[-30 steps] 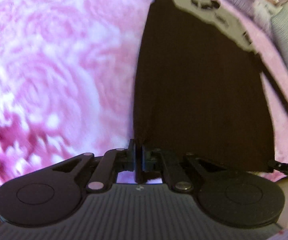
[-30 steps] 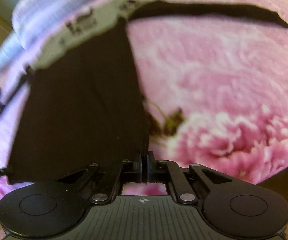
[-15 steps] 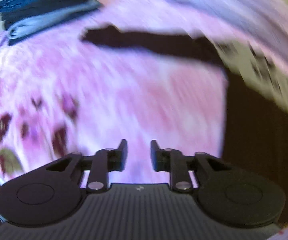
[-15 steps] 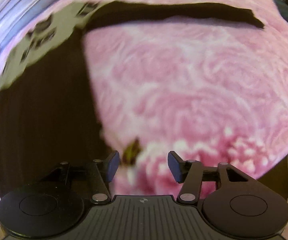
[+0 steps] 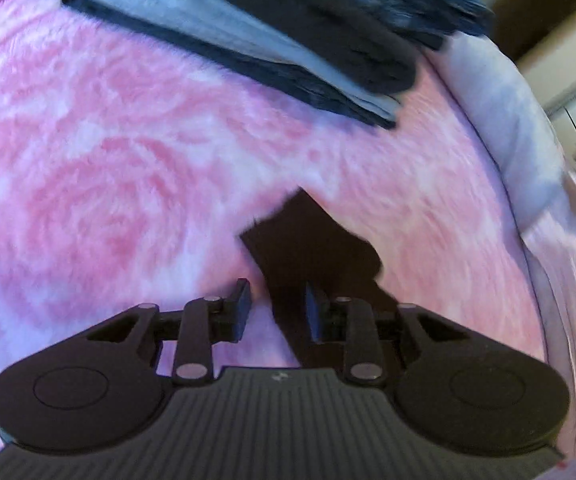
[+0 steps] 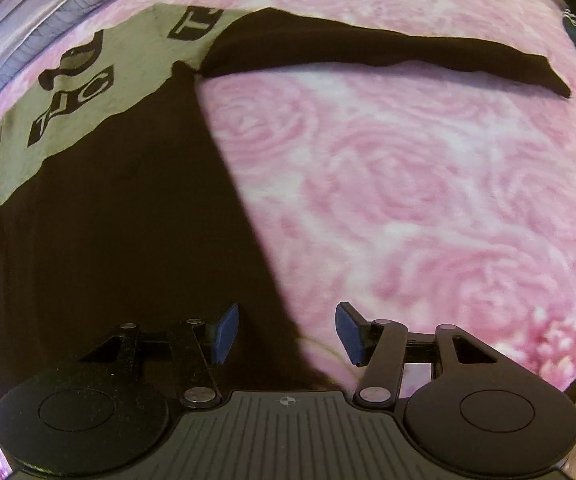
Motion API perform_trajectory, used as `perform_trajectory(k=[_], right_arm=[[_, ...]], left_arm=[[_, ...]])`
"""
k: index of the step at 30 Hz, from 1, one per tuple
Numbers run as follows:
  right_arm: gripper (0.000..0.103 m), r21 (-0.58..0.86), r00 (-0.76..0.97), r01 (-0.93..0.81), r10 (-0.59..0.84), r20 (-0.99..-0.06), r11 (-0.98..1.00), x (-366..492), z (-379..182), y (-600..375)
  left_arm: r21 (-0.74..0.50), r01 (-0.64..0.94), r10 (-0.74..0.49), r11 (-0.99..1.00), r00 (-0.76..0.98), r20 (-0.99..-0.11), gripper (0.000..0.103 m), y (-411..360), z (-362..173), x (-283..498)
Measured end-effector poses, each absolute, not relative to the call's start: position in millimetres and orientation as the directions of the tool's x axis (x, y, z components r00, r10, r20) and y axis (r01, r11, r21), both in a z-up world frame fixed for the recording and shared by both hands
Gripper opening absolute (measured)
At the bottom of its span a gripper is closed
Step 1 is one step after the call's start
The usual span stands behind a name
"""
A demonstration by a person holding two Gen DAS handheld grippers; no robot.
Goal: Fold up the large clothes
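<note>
Two grippers are over the pink rose-patterned fleece blanket (image 6: 427, 184), which we use as the landmark.

Left gripper (image 5: 276, 307): jaws are part open and have just been closing a little. We see the cuff end of the black long sleeve (image 5: 311, 248) lying flat on the blanket and running down between the fingers (image 5: 242, 308). The sleeve edge sits closer to the picture-right finger, which overlaps the cloth. There is a clear gap at the picture-left finger, so the pads are not pinching it. Far edge of the blanket from this view: a stack of folded dark blue, black and light grey clothes (image 5: 272, 28). Off the blanket's right edge lies a pale lilac bedding roll (image 5: 527, 128).

Right gripper (image 6: 286, 334): jaws stand wide apart, nothing clamped. The side edge of the black long-sleeved shirt with a khaki chest panel and black lettering (image 6: 108, 220) passes diagonally under the gap between the blue-padded fingers (image 6: 224, 332); the picture-left finger is over black cloth, the picture-right one over bare blanket.

The shirt lies spread flat on the blanket, body filling the left half of the right wrist view. The khaki panel is at the far end, near the striped lilac bedding (image 6: 48, 12) at the blanket's edge. One sleeve stretches straight out across the far part of the blanket toward picture-right, cuff end resting on the fleece.
</note>
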State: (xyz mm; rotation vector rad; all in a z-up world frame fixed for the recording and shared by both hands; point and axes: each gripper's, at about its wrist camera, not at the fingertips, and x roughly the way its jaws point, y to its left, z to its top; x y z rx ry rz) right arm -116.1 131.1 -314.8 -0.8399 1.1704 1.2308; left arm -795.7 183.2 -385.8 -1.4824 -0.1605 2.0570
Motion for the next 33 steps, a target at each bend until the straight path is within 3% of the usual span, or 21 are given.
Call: perform_trajectory(k=[1, 3, 7, 11, 16, 20, 28, 33], right_arm=[[0.051, 0.104, -0.056, -0.978, 0.254, -0.965, 0.18, -119, -315, 133], [0.051, 0.096, -0.049, -0.98, 0.256, -0.965, 0.174, -126, -316, 135], [0.051, 0.081, -0.035, -0.983, 0.266, -0.963, 0.165, -134, -312, 137], [0.051, 0.086, -0.036, -0.983, 0.284, -0.958, 0.165, -136, -307, 136], [0.051, 0.107, -0.054, -0.978, 0.284, -0.957, 0.177, -136, -311, 132], [0.051, 0.122, -0.071, -0.977, 0.279, -0.958, 0.172, -130, -315, 127], [0.051, 0.173, -0.007, -0.912, 0.409, -0.913, 0.371, -35, -306, 124], [0.051, 0.11, 0.123, -0.907, 0.508, -0.853, 0.406, 45, -300, 134]], left_arm=[[-0.43, -0.382, 0.532, -0.818, -0.217, -0.818, 0.018, 185, -387, -798], [-0.394, -0.433, 0.524, -0.811, -0.235, -0.819, 0.003, 191, -386, -797], [-0.253, -0.577, 0.513, -0.776, -0.344, -0.786, 0.003, 188, -363, -782], [-0.143, -0.62, 0.501, -0.772, -0.454, -0.737, 0.003, 145, -332, -777], [-0.019, -0.62, 0.393, -0.785, -0.474, -0.788, 0.006, 120, -362, -781], [0.069, -0.666, 0.389, -0.742, -0.512, -0.766, 0.007, 115, -372, -760], [0.006, -0.714, 0.393, -0.7, -0.393, -0.831, 0.011, 93, -344, -716], [-0.038, -0.749, 0.403, -0.662, -0.312, -0.86, 0.011, 82, -333, -654]])
